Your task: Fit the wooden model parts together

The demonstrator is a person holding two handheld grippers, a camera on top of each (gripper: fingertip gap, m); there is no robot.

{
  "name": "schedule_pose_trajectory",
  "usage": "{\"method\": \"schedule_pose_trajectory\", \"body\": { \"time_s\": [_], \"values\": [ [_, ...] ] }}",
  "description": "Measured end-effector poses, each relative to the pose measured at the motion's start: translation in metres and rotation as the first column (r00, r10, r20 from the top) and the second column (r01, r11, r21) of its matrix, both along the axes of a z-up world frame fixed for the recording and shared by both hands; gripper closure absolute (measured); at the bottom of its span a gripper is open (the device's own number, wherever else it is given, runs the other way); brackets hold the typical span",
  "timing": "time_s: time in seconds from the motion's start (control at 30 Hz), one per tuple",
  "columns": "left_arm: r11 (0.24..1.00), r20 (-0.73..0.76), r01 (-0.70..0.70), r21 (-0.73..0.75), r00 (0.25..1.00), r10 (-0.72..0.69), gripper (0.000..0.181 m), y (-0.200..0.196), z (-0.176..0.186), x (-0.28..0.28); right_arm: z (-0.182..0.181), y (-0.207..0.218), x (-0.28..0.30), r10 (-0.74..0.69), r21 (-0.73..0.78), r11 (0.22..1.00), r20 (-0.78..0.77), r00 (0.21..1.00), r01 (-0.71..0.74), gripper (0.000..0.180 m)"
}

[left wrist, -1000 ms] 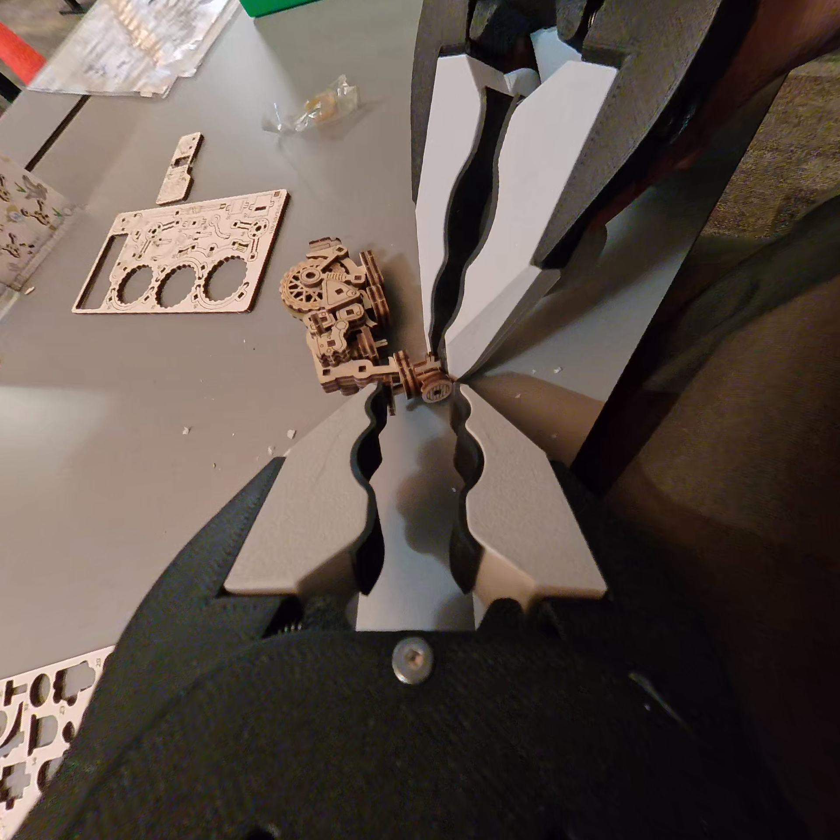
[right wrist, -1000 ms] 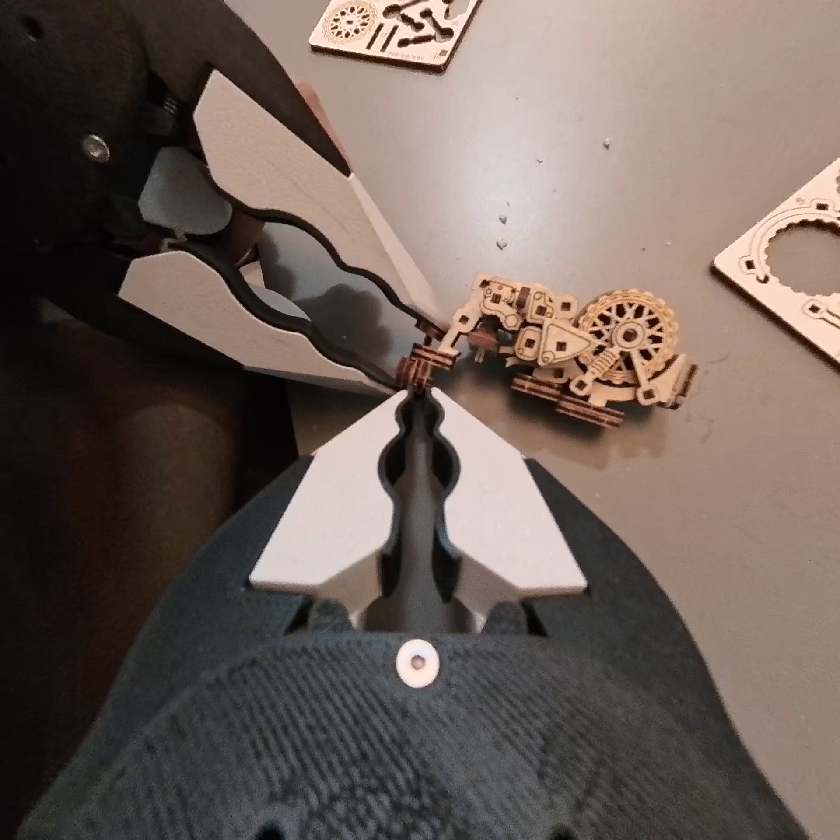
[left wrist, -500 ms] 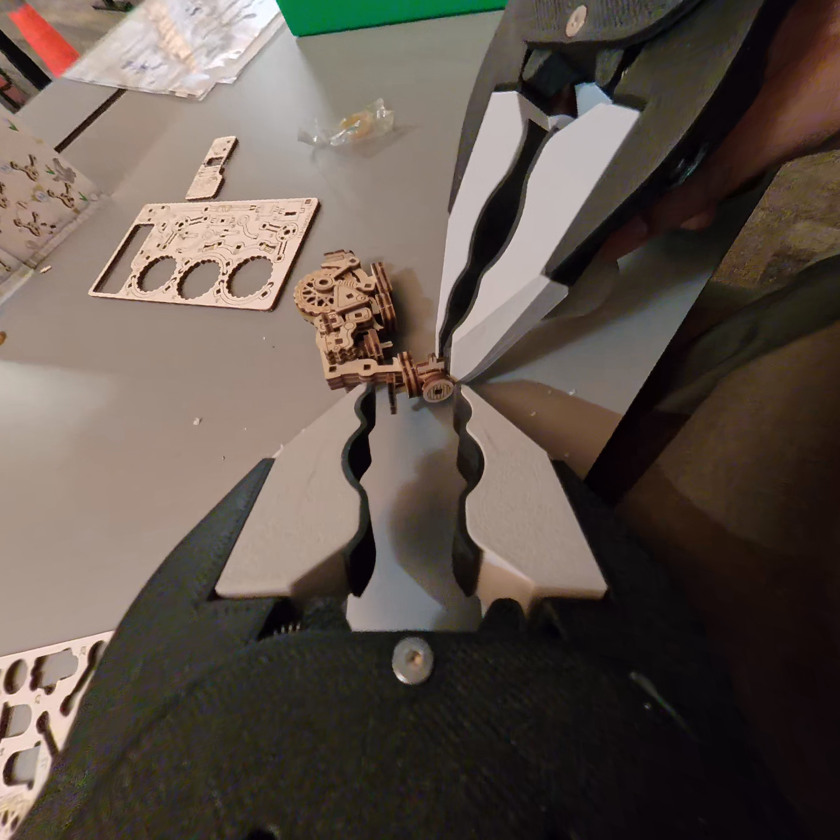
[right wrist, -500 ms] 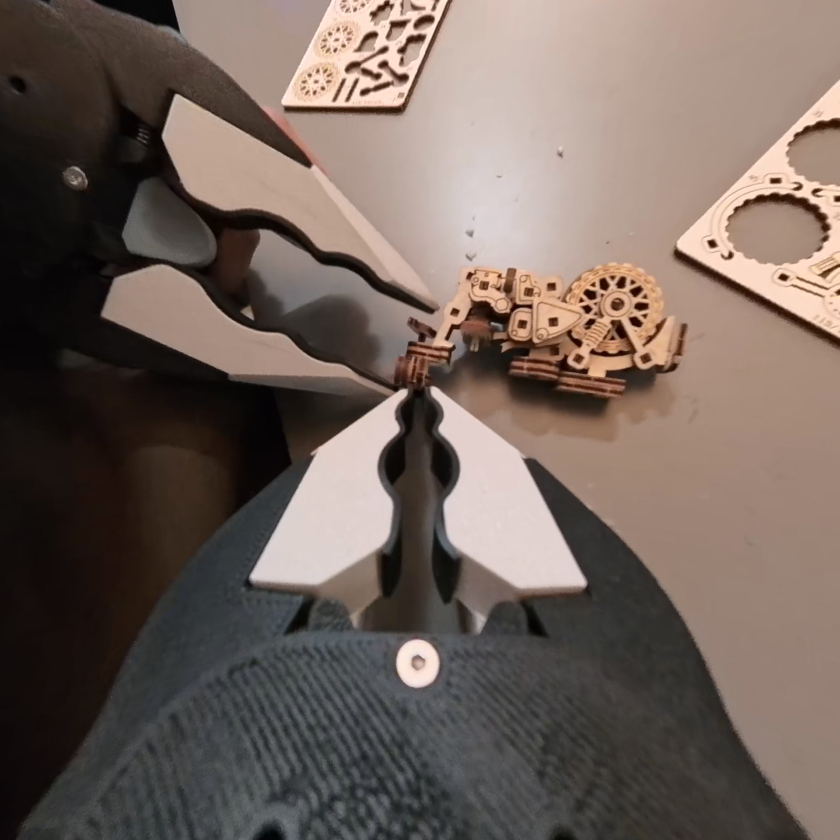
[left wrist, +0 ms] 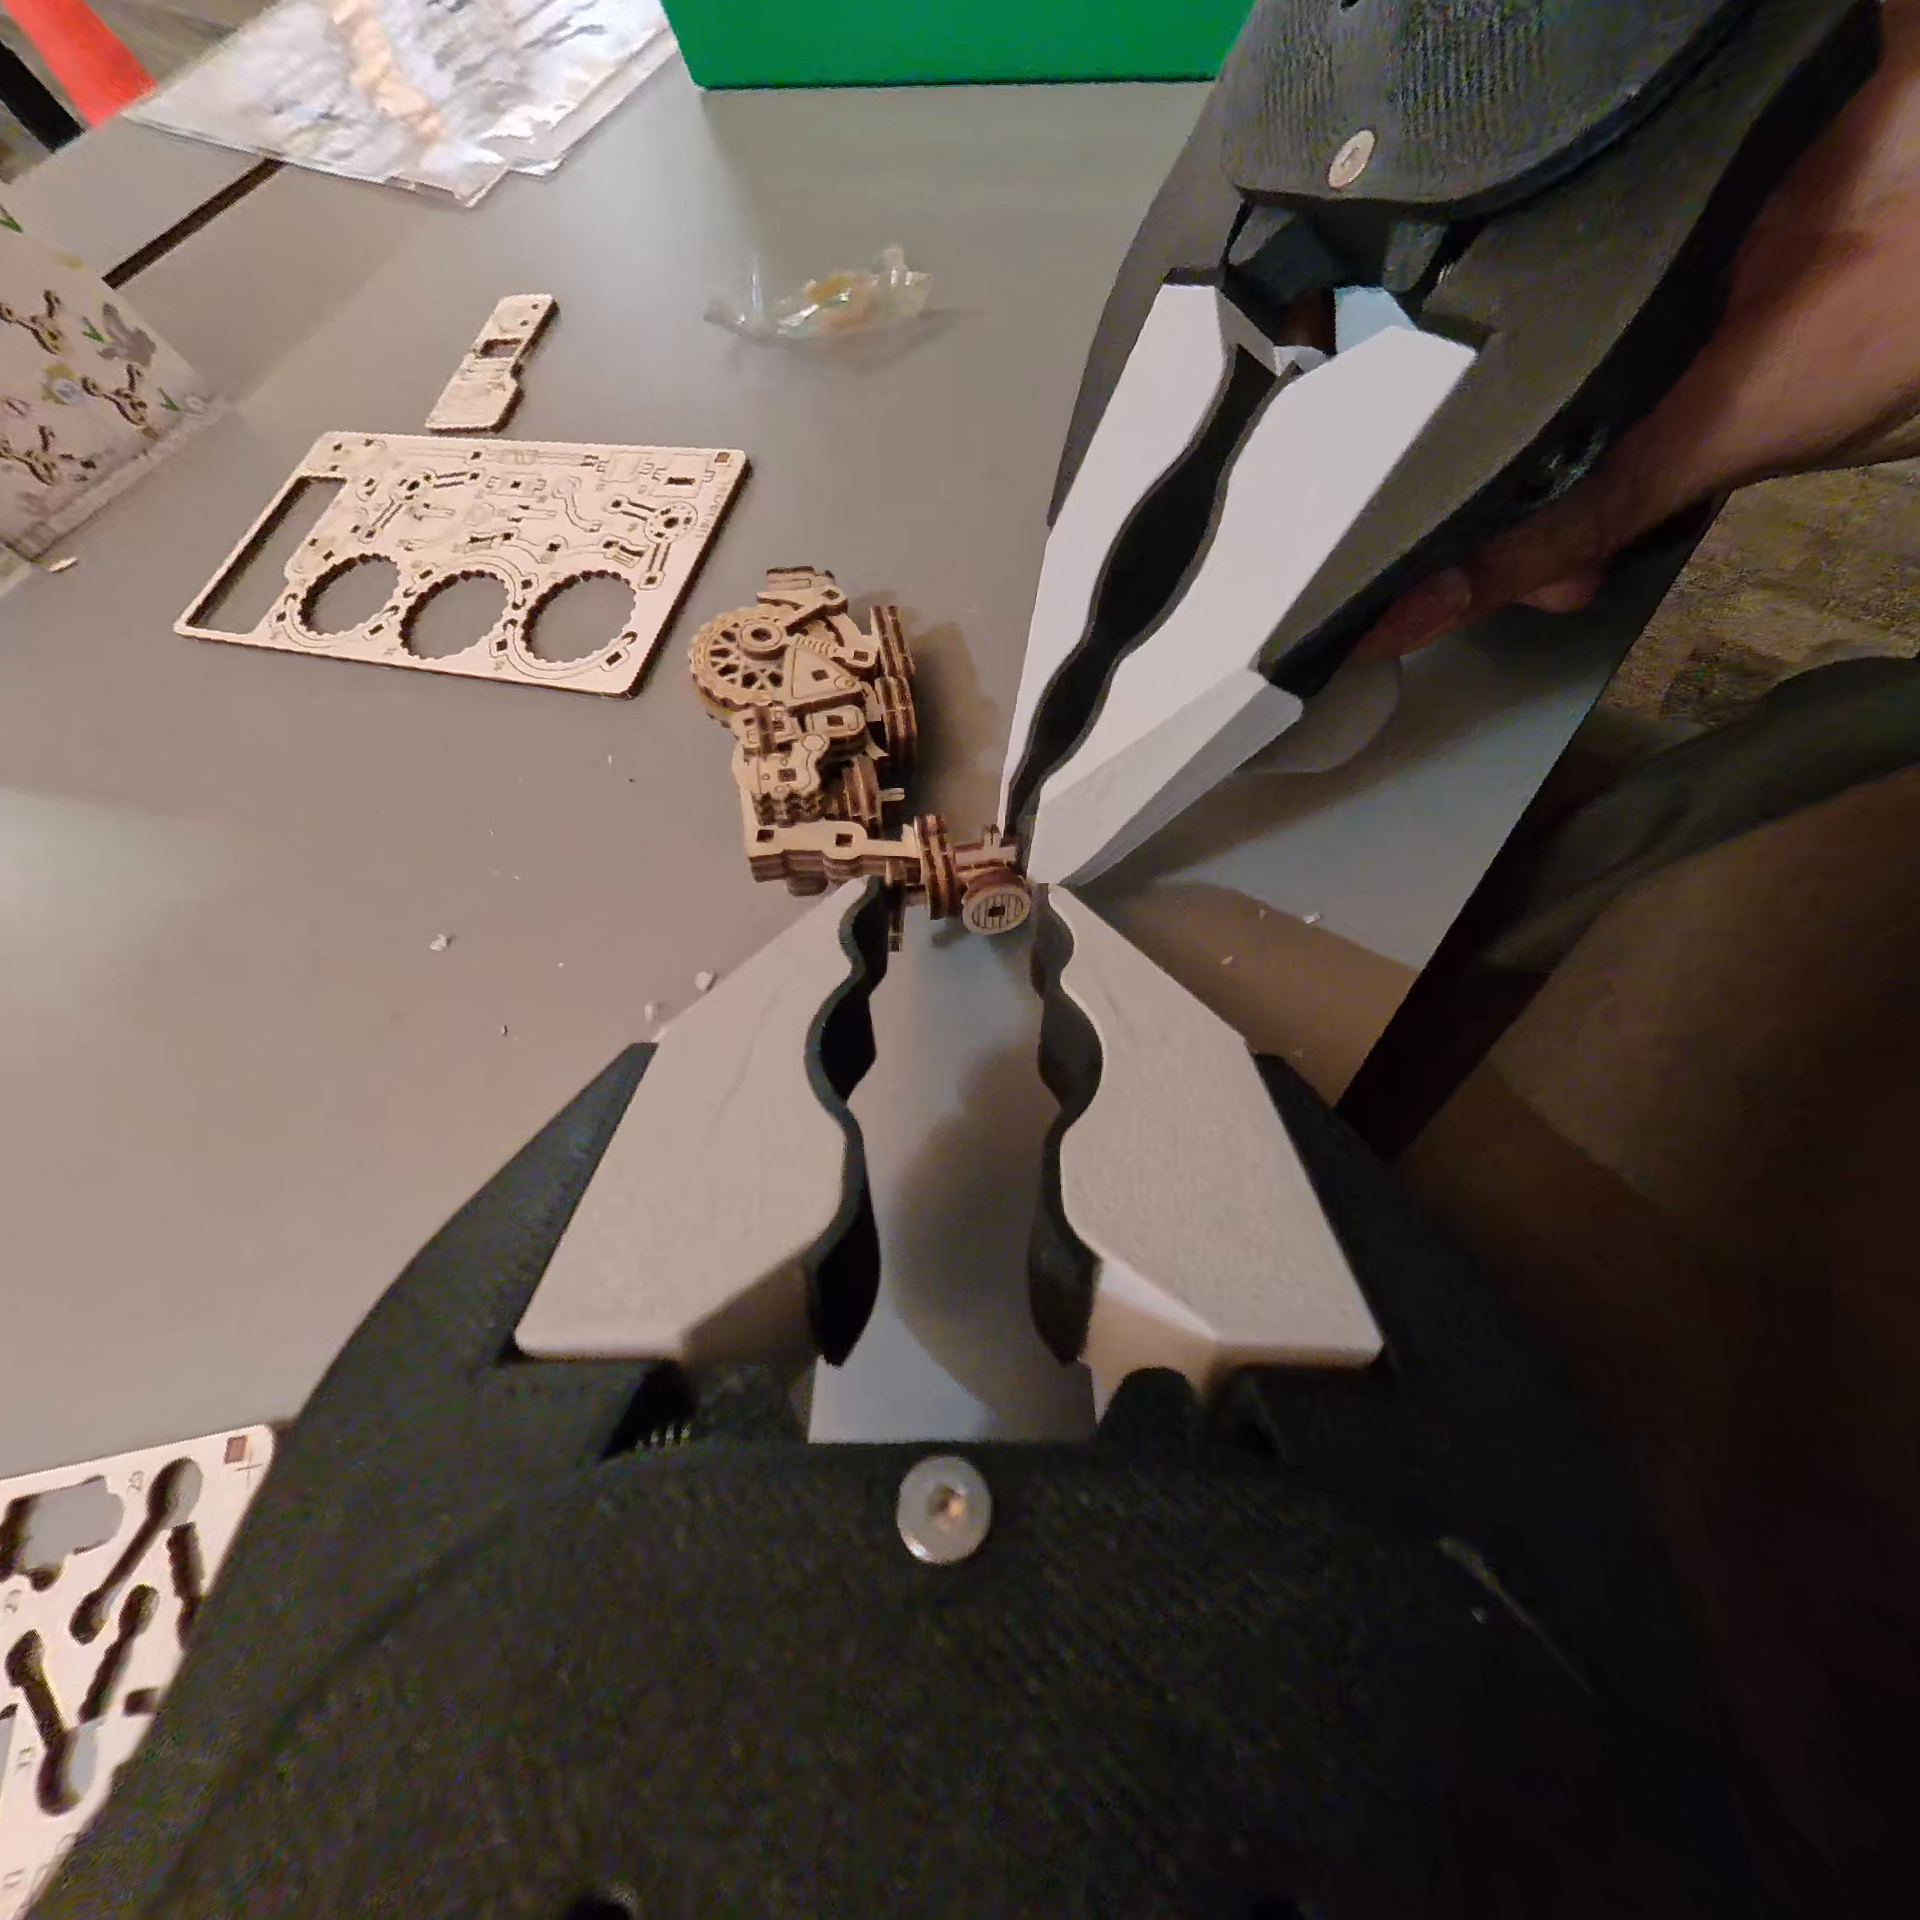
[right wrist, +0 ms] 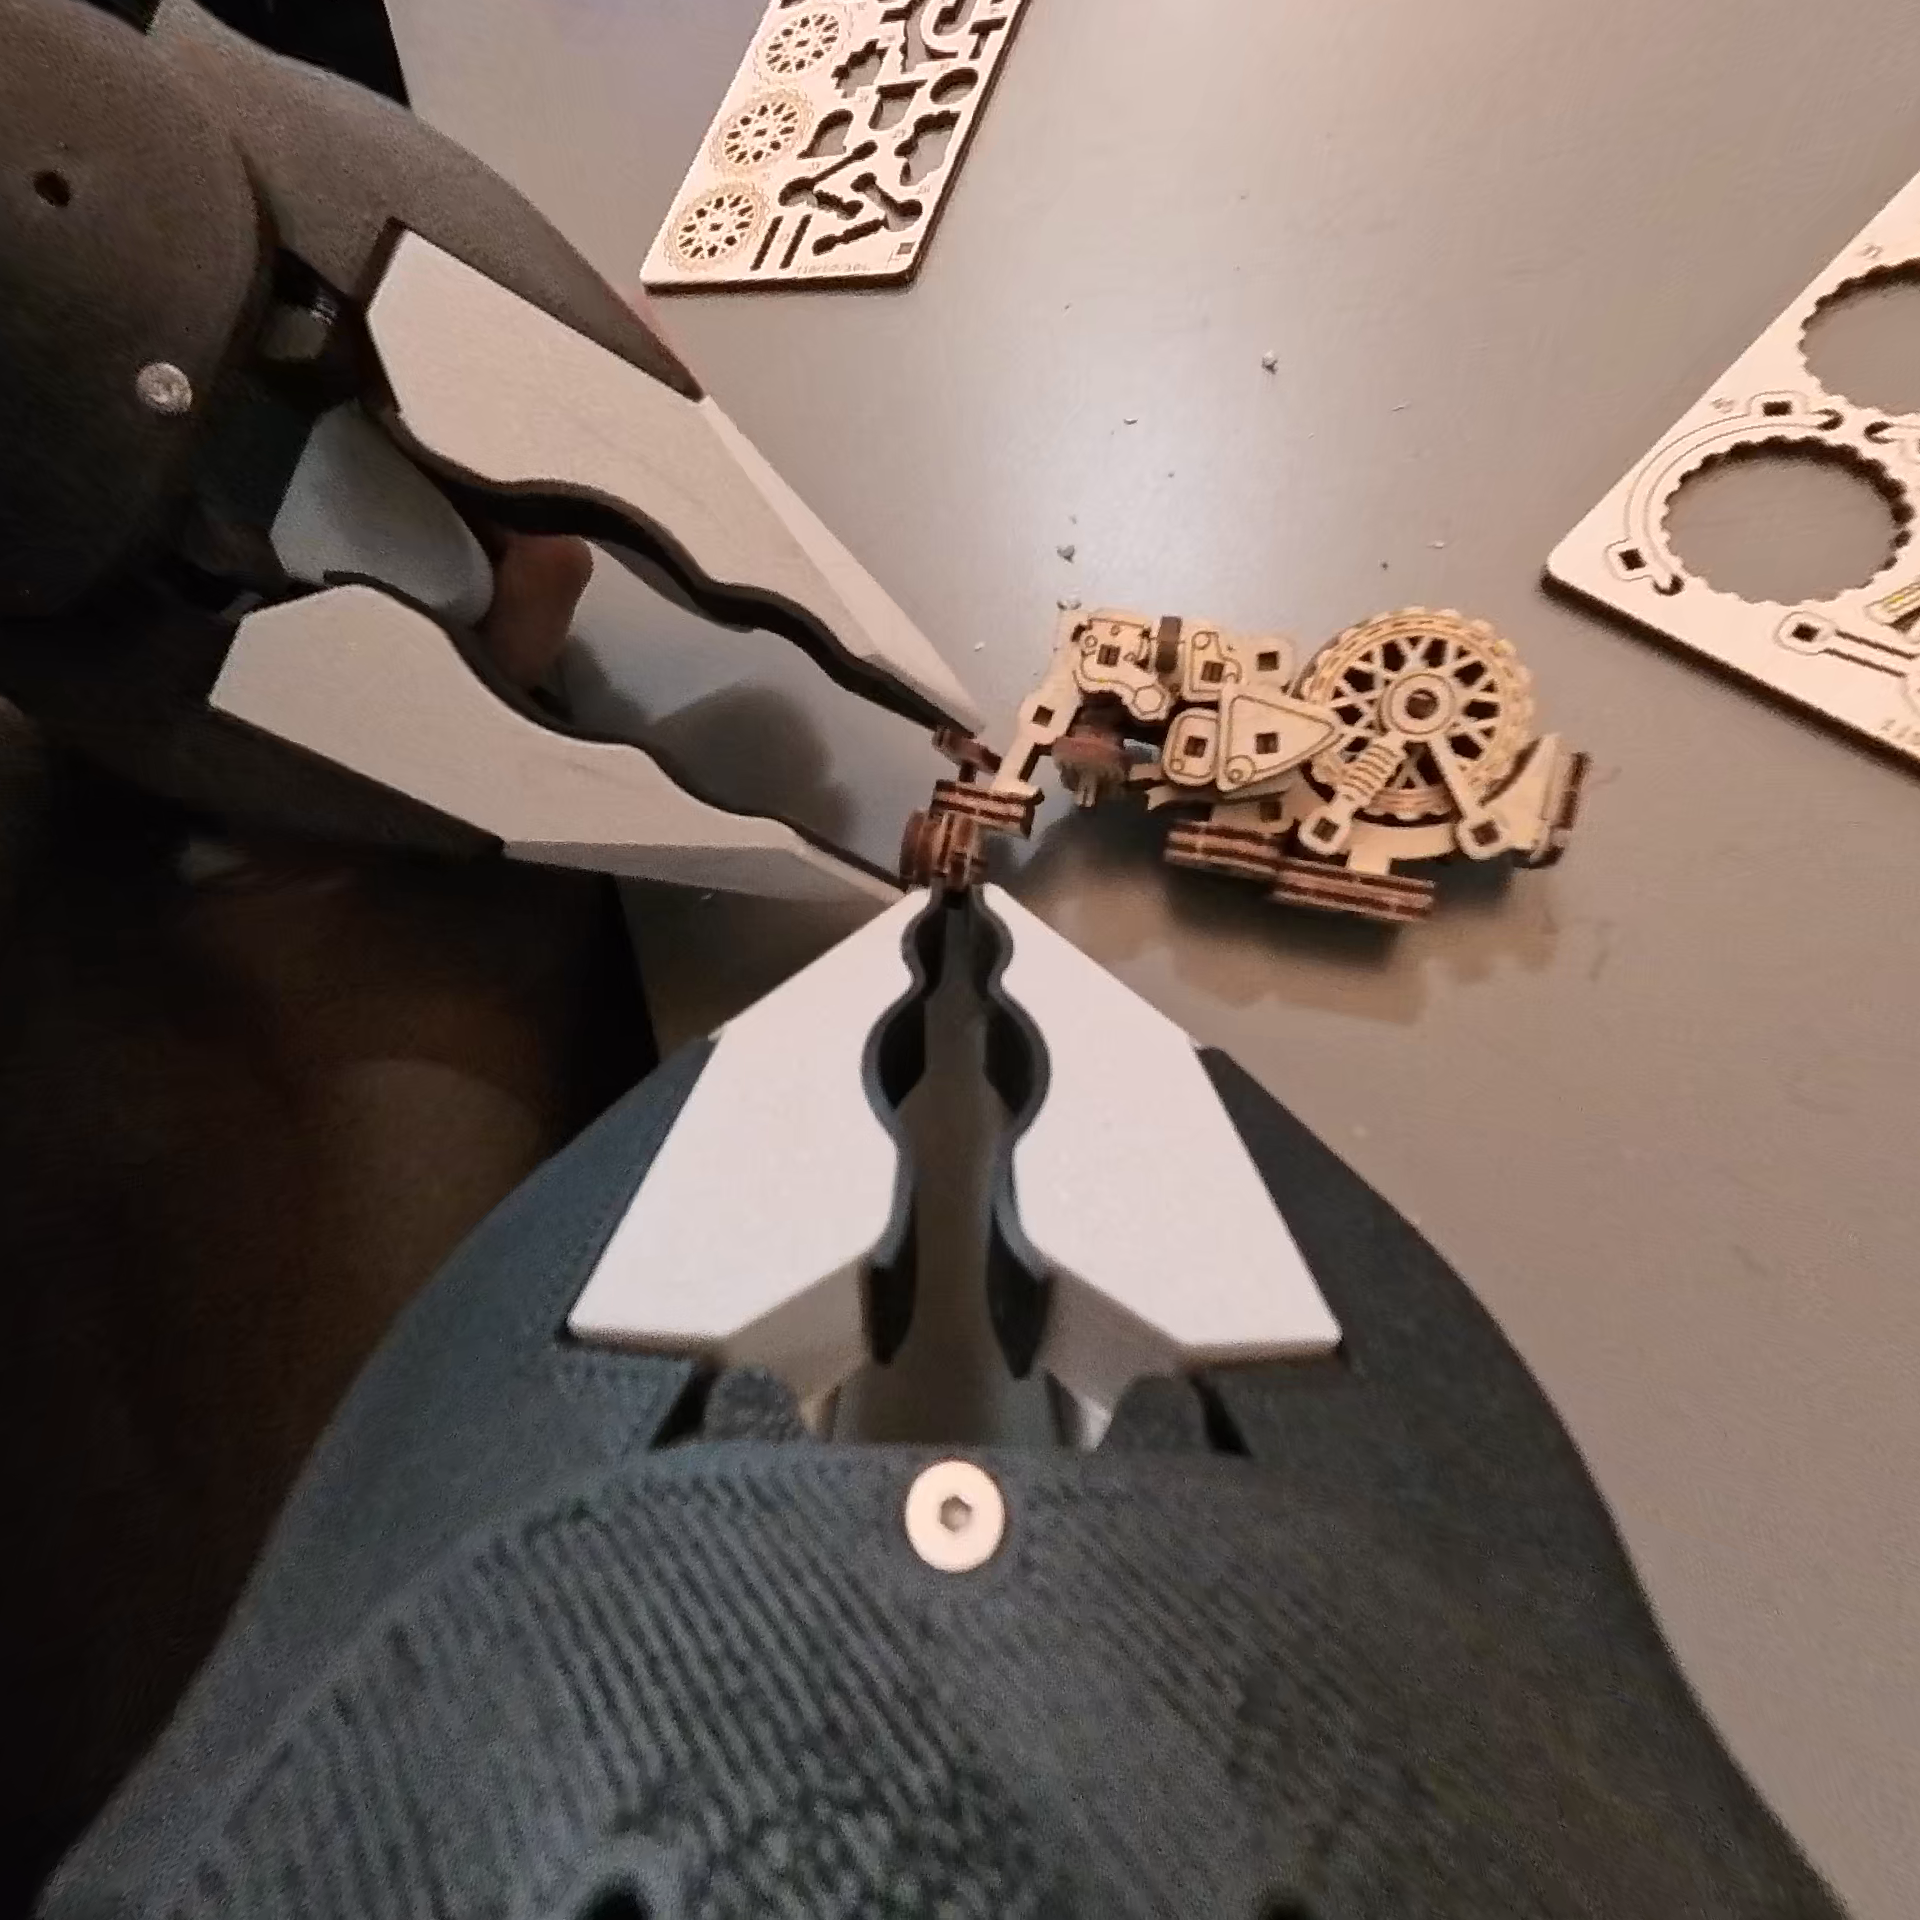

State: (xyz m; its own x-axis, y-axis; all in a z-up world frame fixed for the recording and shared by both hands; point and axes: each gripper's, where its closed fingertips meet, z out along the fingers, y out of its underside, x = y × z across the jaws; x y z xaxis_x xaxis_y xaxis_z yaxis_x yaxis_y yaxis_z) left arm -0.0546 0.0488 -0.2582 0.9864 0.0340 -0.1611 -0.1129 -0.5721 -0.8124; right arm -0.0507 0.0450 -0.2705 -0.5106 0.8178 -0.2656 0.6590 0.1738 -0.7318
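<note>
A partly built wooden model (left wrist: 810,727) with a spoked gear lies on the grey table (left wrist: 312,1039), and also shows in the right wrist view (right wrist: 1351,769). Its small front axle with wheels (left wrist: 961,878) sticks out toward the table edge. My left gripper (left wrist: 951,904) is closed across this axle, one fingertip at each end. My right gripper (right wrist: 948,896) is shut on the near end of the axle (right wrist: 961,805). In the left wrist view the right gripper (left wrist: 1023,831) comes in from the upper right, tips meeting the left gripper's.
A wooden sheet with three round cut-outs (left wrist: 468,561) lies left of the model, with a small wooden strip (left wrist: 494,364) beyond. A clear plastic bag (left wrist: 831,301), papers (left wrist: 416,94) and a green box (left wrist: 935,42) lie farther back. Another punched sheet (right wrist: 831,135) lies near the left gripper. The table edge (left wrist: 1455,987) runs just right of the grippers. My left and right fingertips are right by each other.
The left gripper's jaws spread a little half a second ago and have closed back onto the axle. The right gripper stays pinched on the axle end. Both wrists have tilted slightly.
</note>
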Motion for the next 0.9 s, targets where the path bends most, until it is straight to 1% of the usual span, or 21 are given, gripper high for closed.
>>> {"method": "schedule_pose_trajectory", "body": {
  "time_s": [0.13,0.27,0.4,0.53,0.6,0.67,0.8,0.9],
  "values": [
    [1.000,0.009,0.001,-0.010,1.000,-0.001,0.156,0.000,-0.002,0.000,-0.002,0.000,0.000,0.005,0.009,1.000,0.003,1.000,-0.005,0.178],
    [1.000,0.010,0.007,0.001,1.000,-0.007,0.155,0.000,0.000,0.001,0.001,0.001,-0.002,-0.001,-0.014,1.000,-0.001,1.000,0.001,0.178],
    [1.000,0.055,-0.002,0.005,0.999,0.002,0.137,0.000,0.001,-0.001,0.006,0.002,-0.002,-0.008,-0.043,0.999,-0.019,1.000,0.007,0.178],
    [0.999,0.187,-0.028,0.036,0.982,0.020,0.122,0.000,0.005,-0.007,0.012,0.005,-0.003,-0.014,-0.067,0.998,-0.049,0.999,0.010,0.178],
    [0.997,0.255,-0.047,0.057,0.966,0.031,0.122,-0.001,0.008,-0.011,0.016,0.007,-0.004,-0.026,-0.112,0.993,-0.049,0.998,0.020,0.178],
    [0.996,0.281,-0.048,0.072,0.959,0.026,0.125,-0.001,0.011,-0.012,0.024,0.008,-0.006,-0.045,-0.201,0.979,-0.044,0.998,0.036,0.178],
    [0.994,0.212,-0.017,0.109,0.977,-0.007,0.135,0.003,0.018,-0.006,0.039,0.002,-0.006,-0.046,-0.440,0.897,0.010,0.999,0.046,0.178],
    [0.991,0.143,-0.001,0.137,0.990,-0.019,0.142,0.005,0.023,-0.002,0.044,0.003,-0.007,-0.052,-0.508,0.859,0.024,0.998,0.057,0.178]
  ]
}}
